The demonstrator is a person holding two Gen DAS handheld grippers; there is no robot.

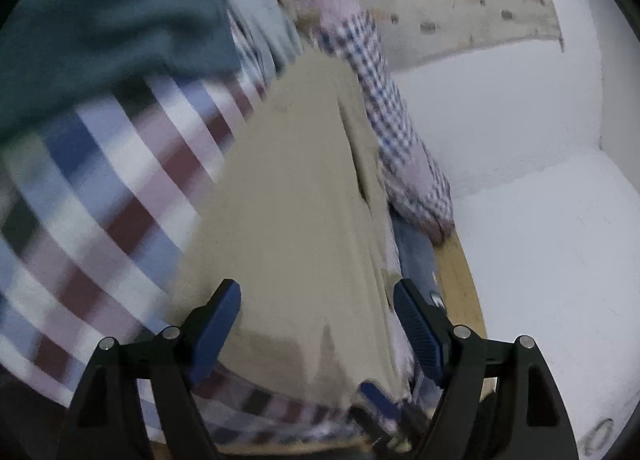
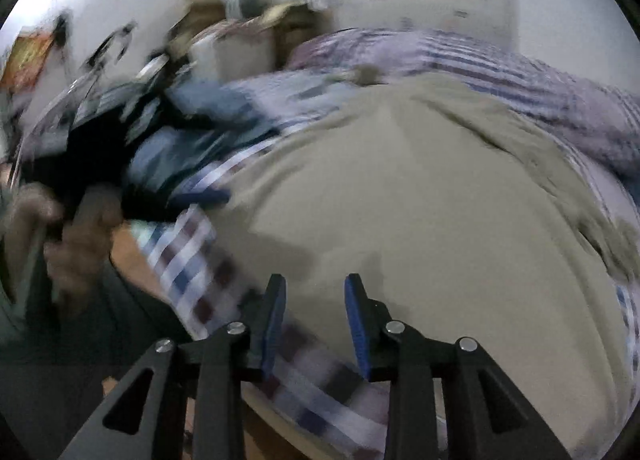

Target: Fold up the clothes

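Two hand-held grippers, left (image 1: 316,324) and right (image 2: 315,316), hover jaws apart, gripping nothing, over the beige garment (image 1: 296,188) on the checked cloth (image 1: 100,188) near the counter's wooden edge (image 1: 460,280). Risk: pinching both layers; blurred frames suggest fast motion and a missed hem.

Both wrist cameras look down closely along their fingers. Left faces far along the flat beige cloth garment (image 1: 296,188); right views it (image 2: 420,220) from the near edge.
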